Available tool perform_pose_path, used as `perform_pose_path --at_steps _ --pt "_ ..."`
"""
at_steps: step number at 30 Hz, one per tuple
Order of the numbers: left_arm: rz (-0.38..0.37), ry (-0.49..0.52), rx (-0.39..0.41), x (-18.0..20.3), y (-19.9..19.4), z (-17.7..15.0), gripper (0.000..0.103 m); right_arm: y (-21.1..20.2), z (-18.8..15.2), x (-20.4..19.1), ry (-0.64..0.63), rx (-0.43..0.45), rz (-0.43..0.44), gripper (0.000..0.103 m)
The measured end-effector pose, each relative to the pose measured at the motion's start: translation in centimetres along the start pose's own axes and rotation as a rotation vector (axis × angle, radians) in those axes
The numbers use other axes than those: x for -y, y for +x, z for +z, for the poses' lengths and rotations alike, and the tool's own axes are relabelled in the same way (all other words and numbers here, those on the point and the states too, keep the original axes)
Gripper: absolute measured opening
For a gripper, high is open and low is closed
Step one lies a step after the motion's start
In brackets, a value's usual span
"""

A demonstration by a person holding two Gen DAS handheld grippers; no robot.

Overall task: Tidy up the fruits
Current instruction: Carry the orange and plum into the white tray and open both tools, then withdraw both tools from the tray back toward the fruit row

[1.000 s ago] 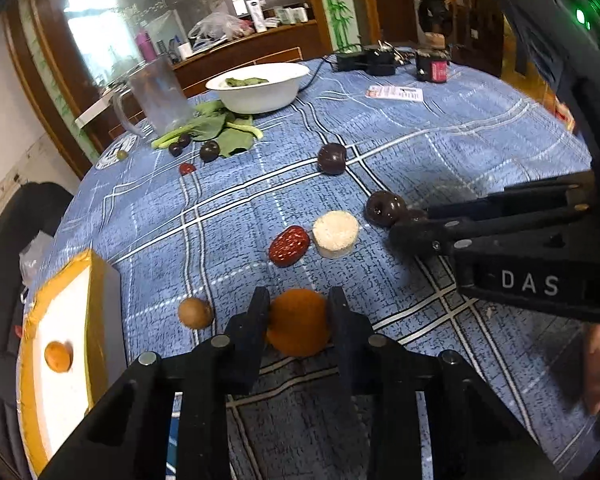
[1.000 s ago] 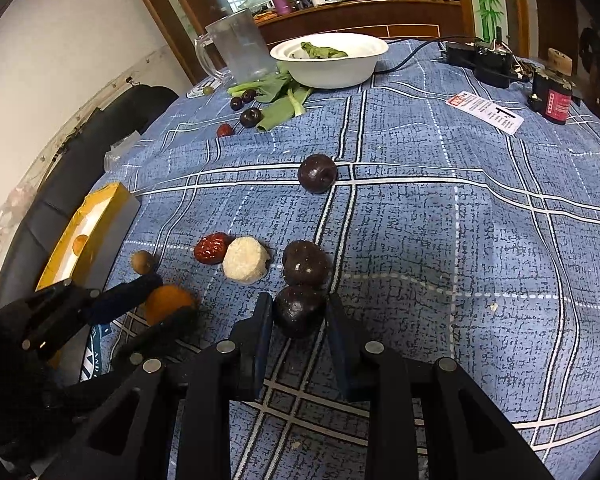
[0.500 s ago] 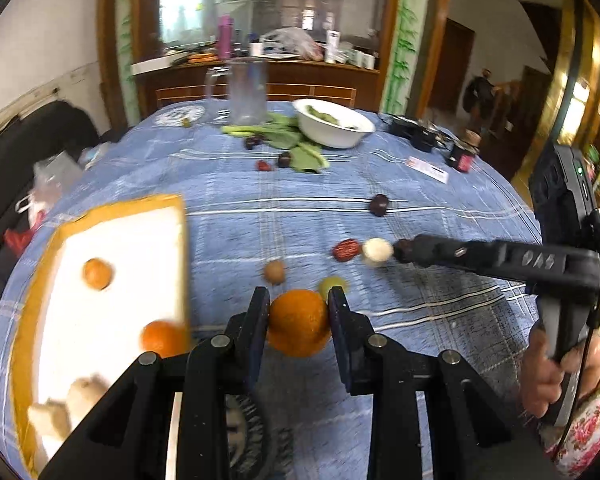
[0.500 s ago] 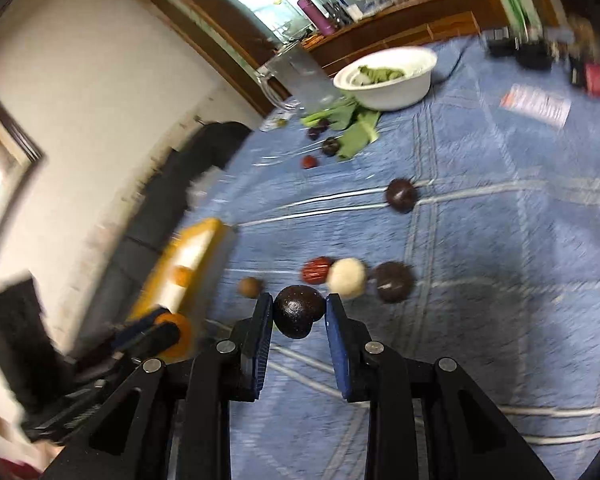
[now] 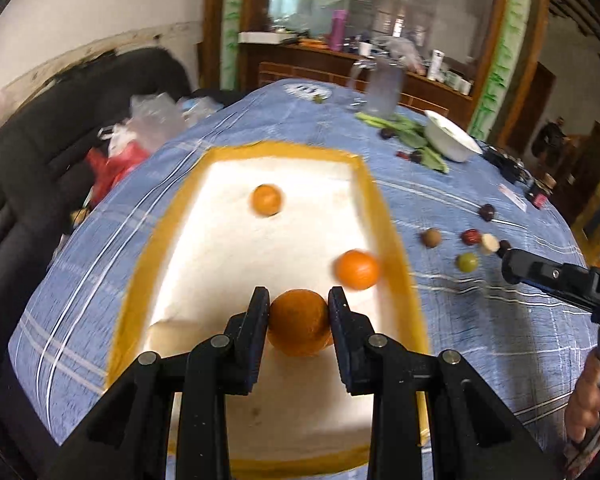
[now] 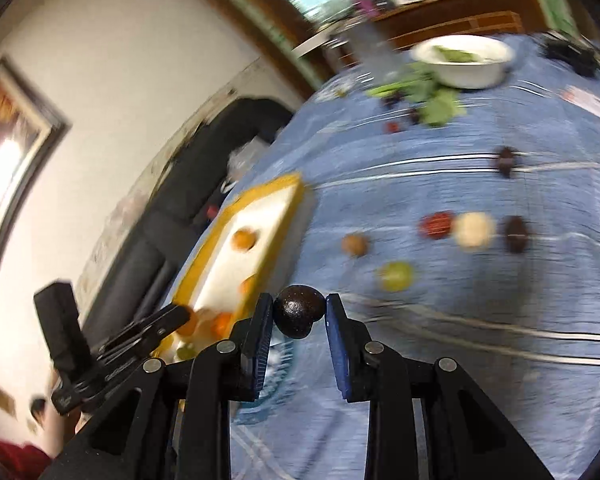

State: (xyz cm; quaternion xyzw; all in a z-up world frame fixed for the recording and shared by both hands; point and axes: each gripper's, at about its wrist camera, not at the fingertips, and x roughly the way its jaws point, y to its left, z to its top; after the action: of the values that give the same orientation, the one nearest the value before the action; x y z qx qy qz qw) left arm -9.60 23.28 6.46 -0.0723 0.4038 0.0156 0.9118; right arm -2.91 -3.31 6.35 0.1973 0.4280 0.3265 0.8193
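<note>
While claw-clamped (image 5: 299,307) — orange (image 5: 298,322) over tray (image 5: 384,220)

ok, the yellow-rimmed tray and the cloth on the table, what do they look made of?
Tray: likely foam or light cardboard, going by its thick matte yellow walls and plain white, unglossy floor; motion blur leaves it open.
Tablecloth: woven fabric, matte blue with white check lines, draping over the table's edge.
</note>
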Motion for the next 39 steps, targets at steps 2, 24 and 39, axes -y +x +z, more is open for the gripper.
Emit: perform_pose_path --at_steps 2,24,39 --pt "0.004 -0.023 -0.006 -1.1 -0.1 -0.4 0.03 1.8 -0.2 -2.9 -0.051 -0.04 0.009 0.03" --pt "-0.052 -0.161 0.056 -5.8 -3.1 -1.4 0.065 8.8 -5.2 -12.8 -0.323 -0.141 -0.146 0.042" --pt "-0.097 -0.036 0.093 -0.7 -5.9 -1.4 0.075 1.6 -5.9 -7.4 -0.177 -0.036 -0.222 0.055"
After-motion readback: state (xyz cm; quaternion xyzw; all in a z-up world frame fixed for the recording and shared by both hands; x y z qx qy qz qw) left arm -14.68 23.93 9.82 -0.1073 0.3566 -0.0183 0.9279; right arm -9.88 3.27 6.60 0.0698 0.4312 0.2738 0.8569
